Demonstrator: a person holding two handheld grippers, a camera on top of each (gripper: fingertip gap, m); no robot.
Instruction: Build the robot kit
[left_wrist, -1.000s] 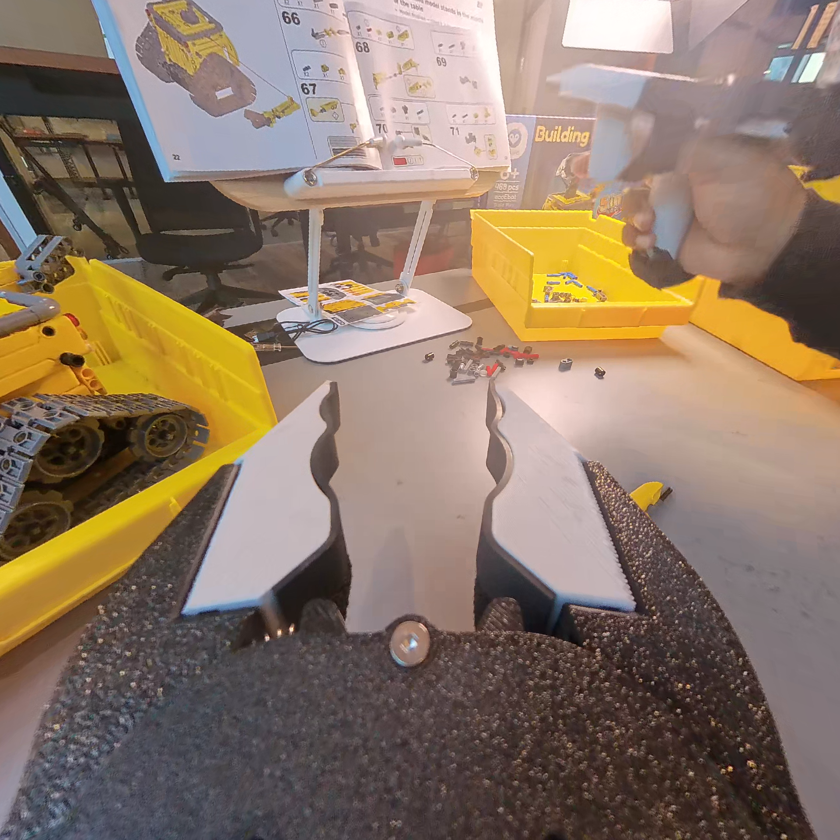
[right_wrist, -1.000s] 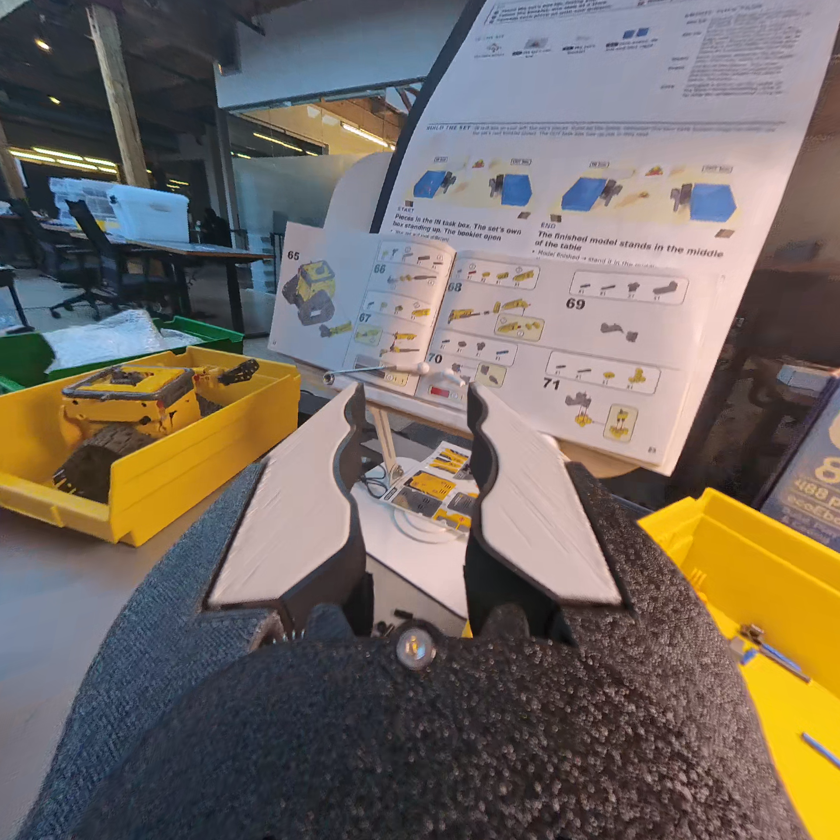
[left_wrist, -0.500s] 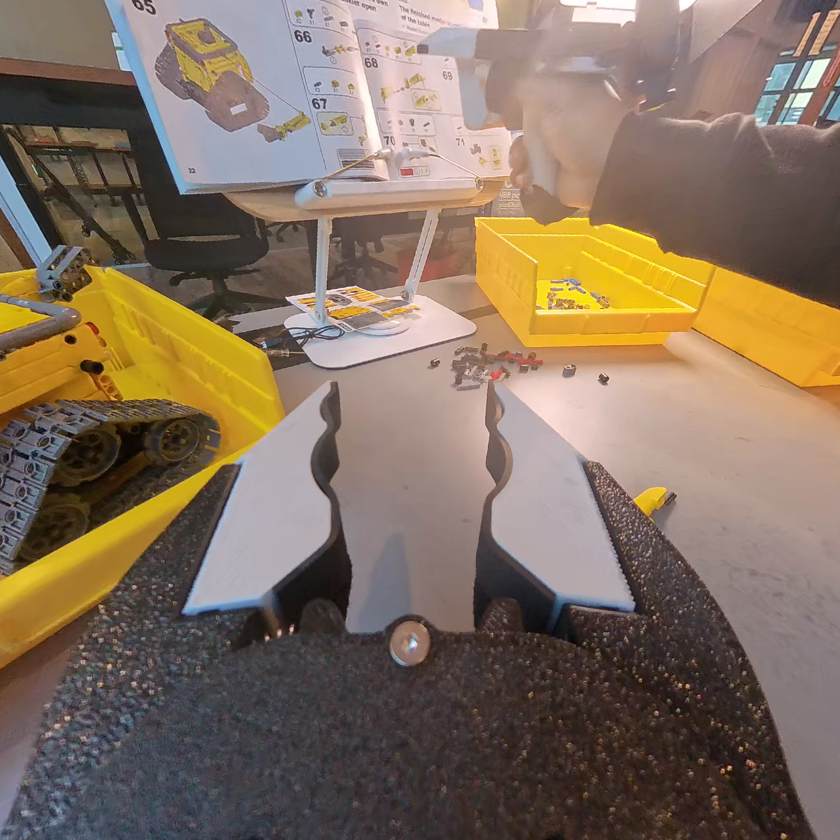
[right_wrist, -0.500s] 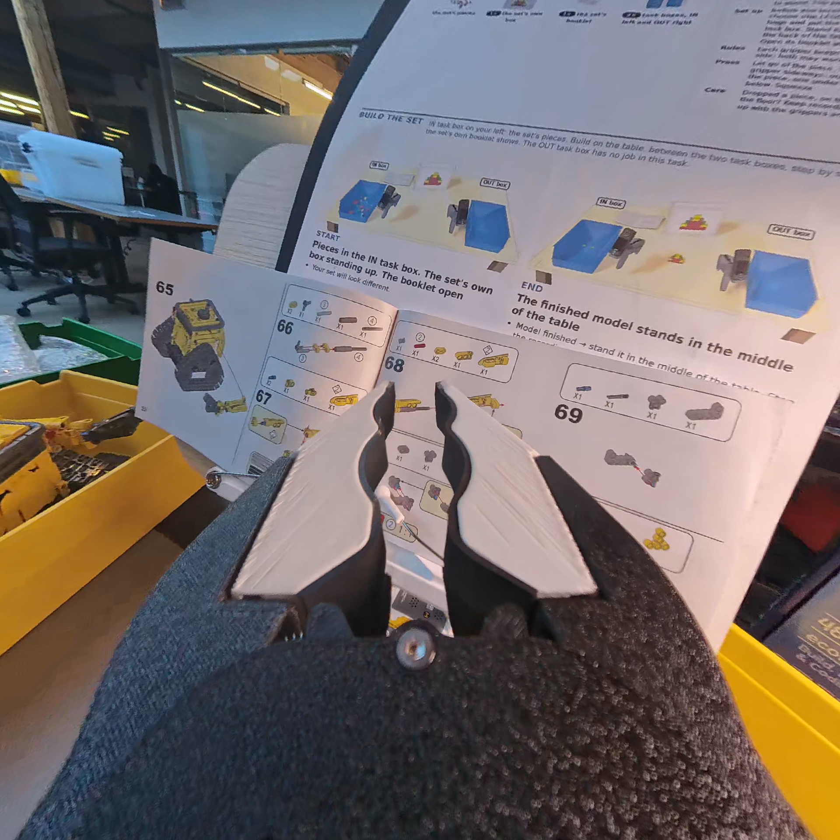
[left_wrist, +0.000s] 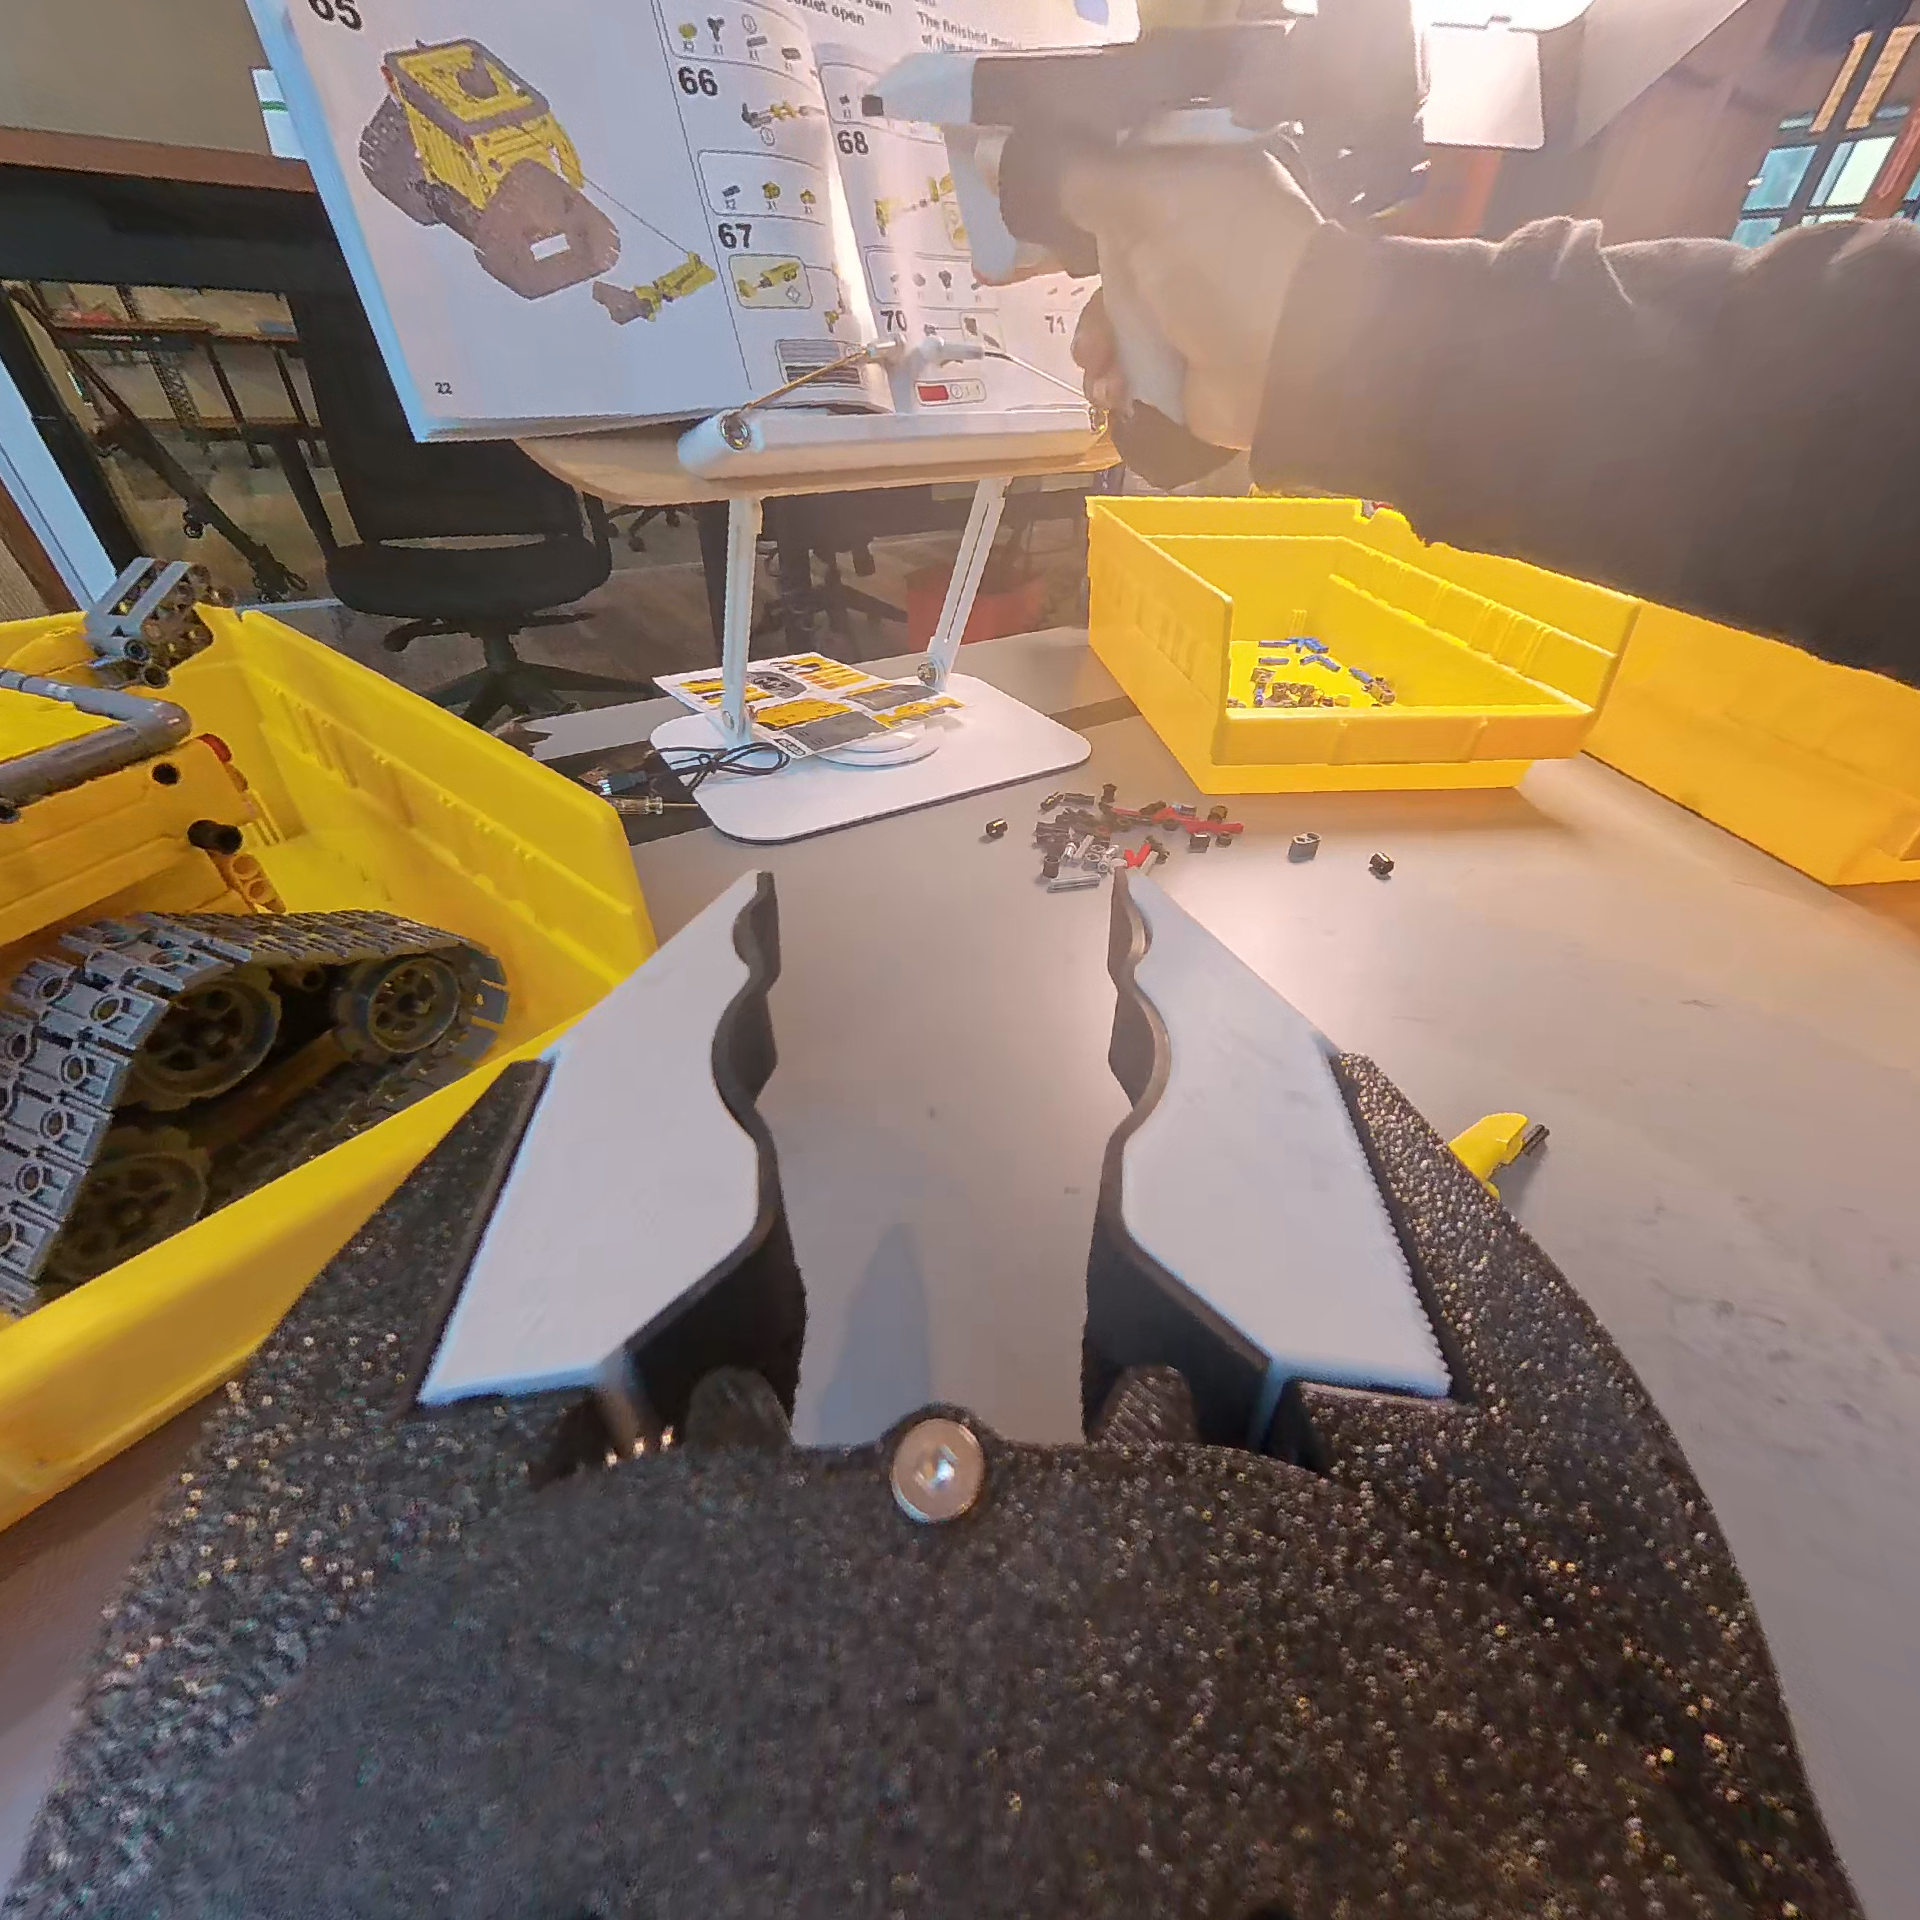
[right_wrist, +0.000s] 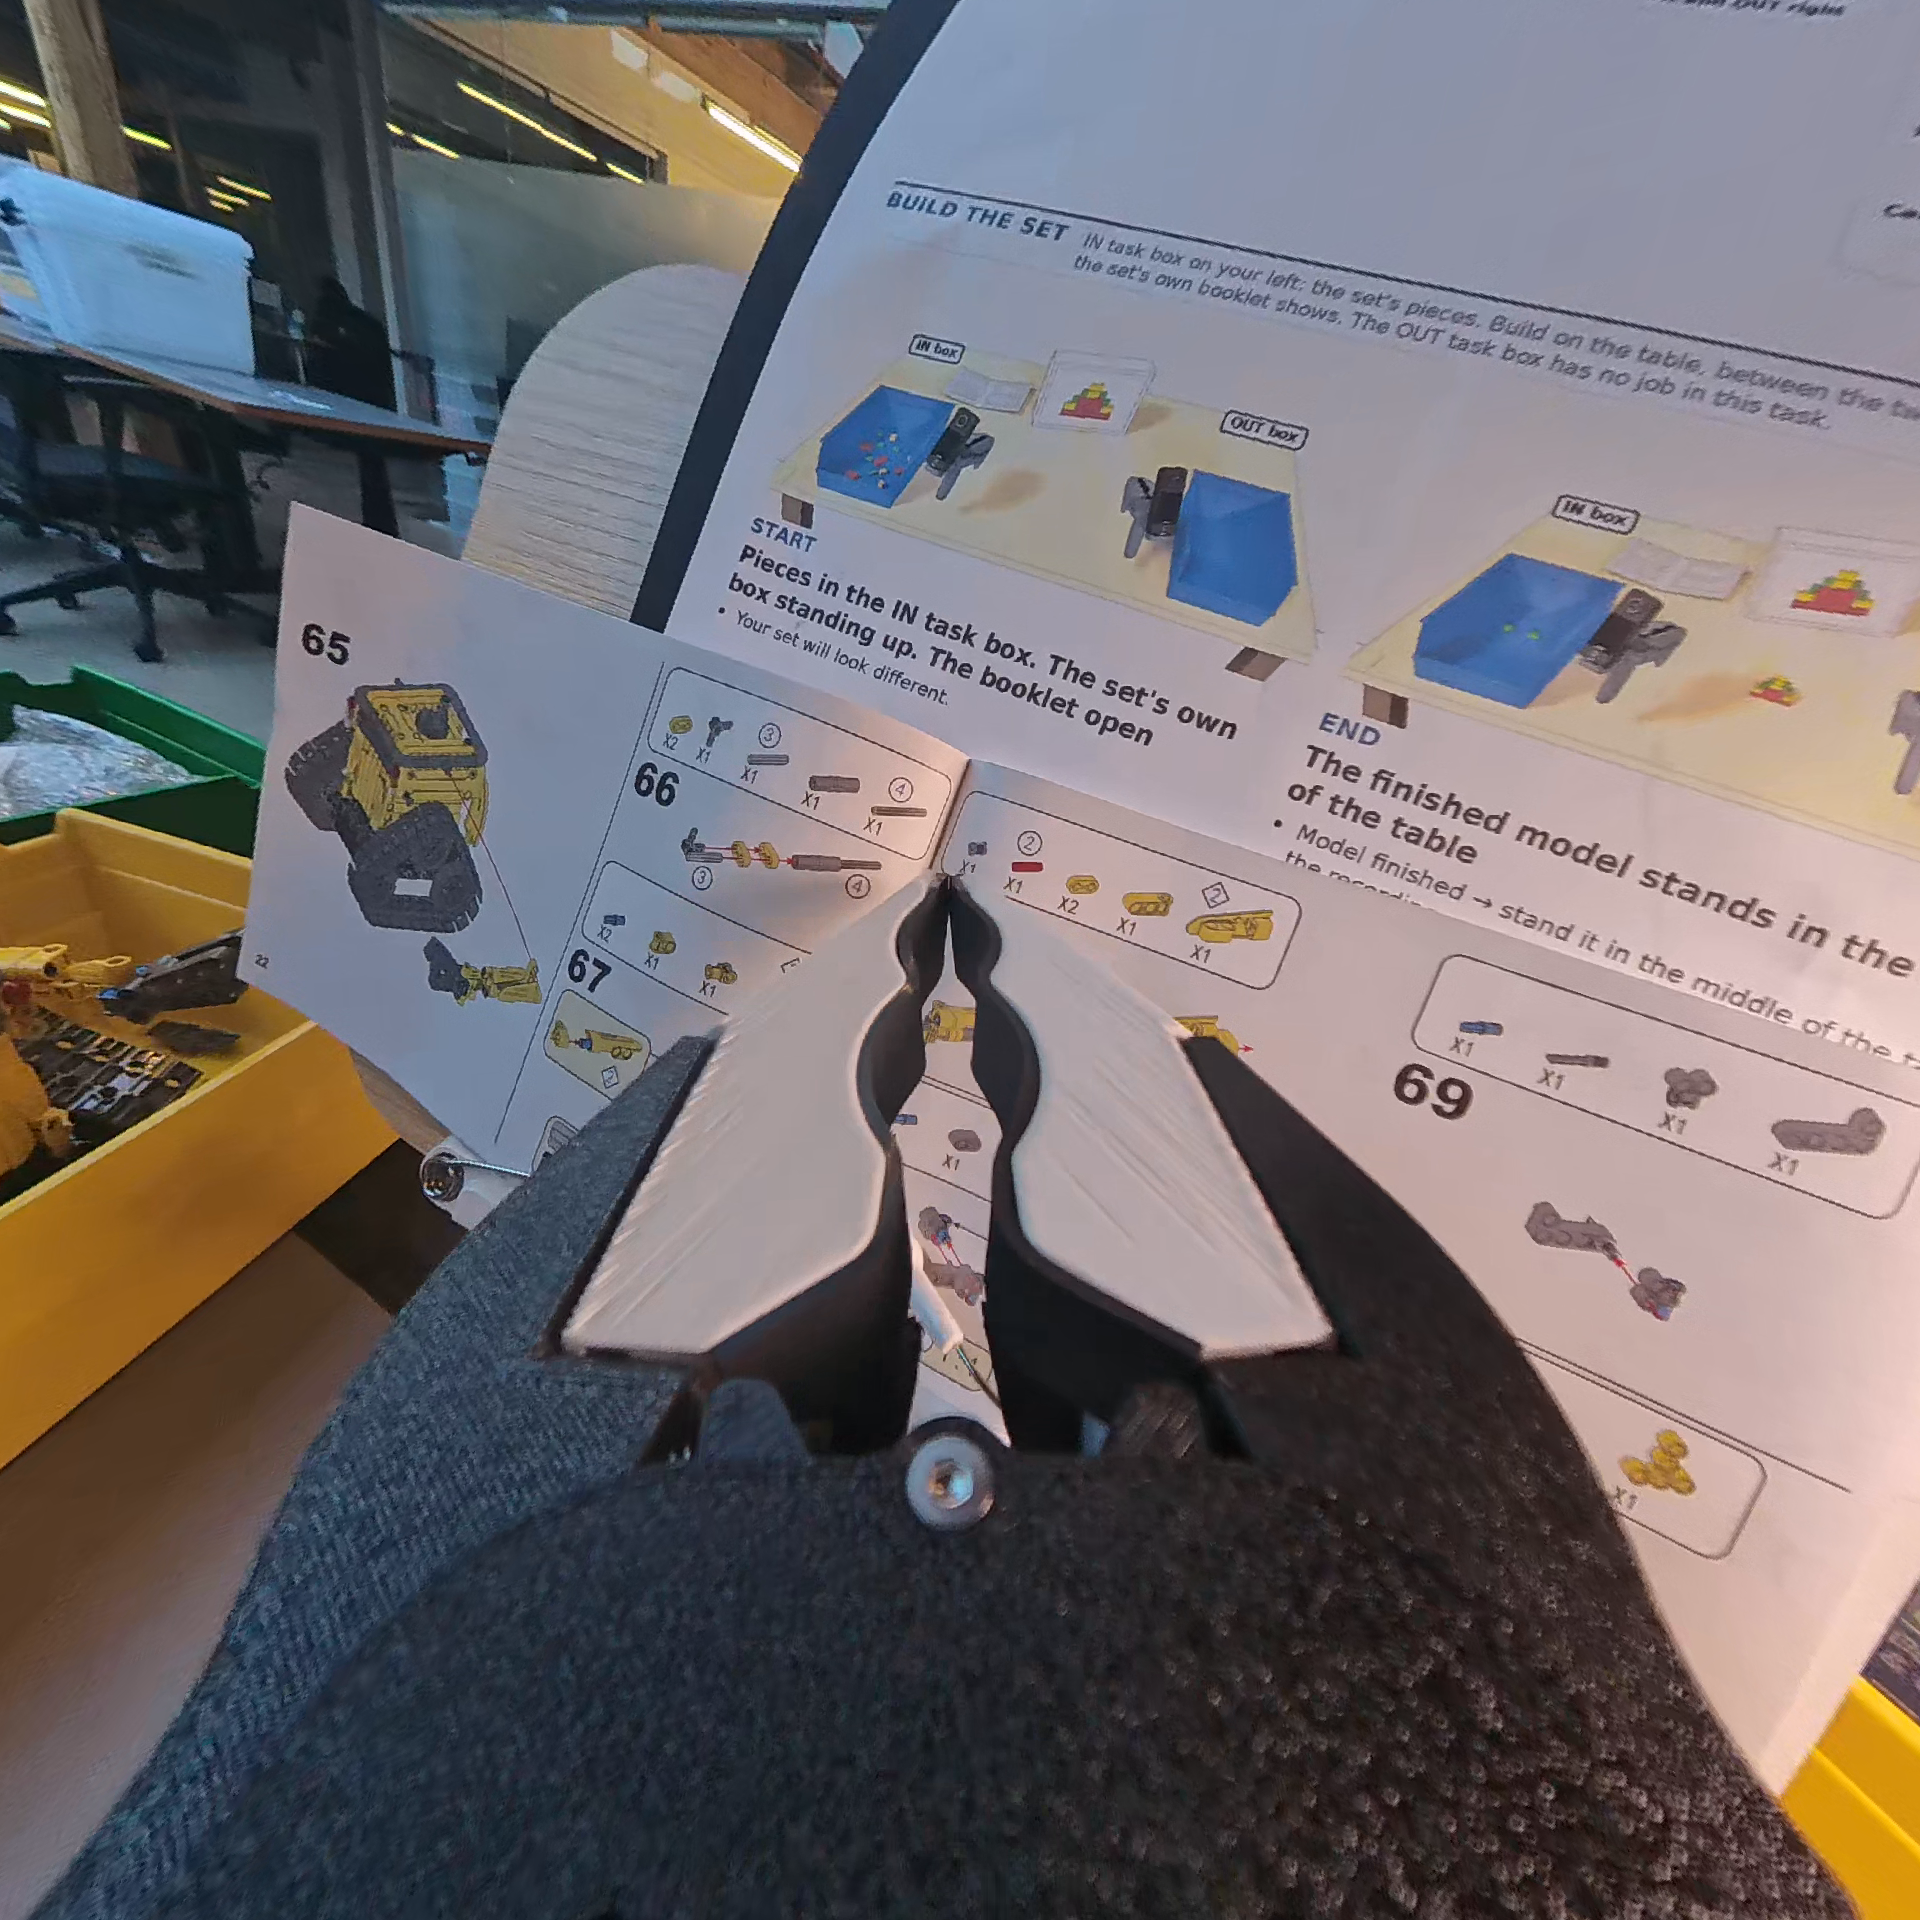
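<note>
The left hand-held gripper (left_wrist: 940, 904) hovers low over the grey desk (left_wrist: 1558, 1039), its jaws wide apart with only bare desk between them. Just to its left a yellow bin (left_wrist: 436, 831) holds a yellow tracked model (left_wrist: 208, 997), grey treads and wheels facing the camera. A small yellow piece (left_wrist: 1488, 1139) lies on the desk just right of that gripper. Beyond the fingertips a scatter of small dark and red parts (left_wrist: 1122, 831) lies loose on the desk. Farther right a second yellow bin (left_wrist: 1351, 727) holds a few small blue and dark parts on its floor; another yellow bin (left_wrist: 1766, 748) stands against its right side. Behind the loose parts a white stand (left_wrist: 883, 769) carries an open booklet (right_wrist: 499, 831), with a sheet (left_wrist: 821, 696) lying on its base. The right hand-held gripper (right_wrist: 945, 883) is raised to the booklet, its tips together at the centre fold near the top edge; whether they pinch a page cannot be told. In the left wrist view a hand (left_wrist: 1174, 270) grips that tool, with the dark-sleeved forearm (left_wrist: 1610, 416) stretched in from the right, above the bins. A larger printed sheet (right_wrist: 1351, 468) stands behind the booklet.
</note>
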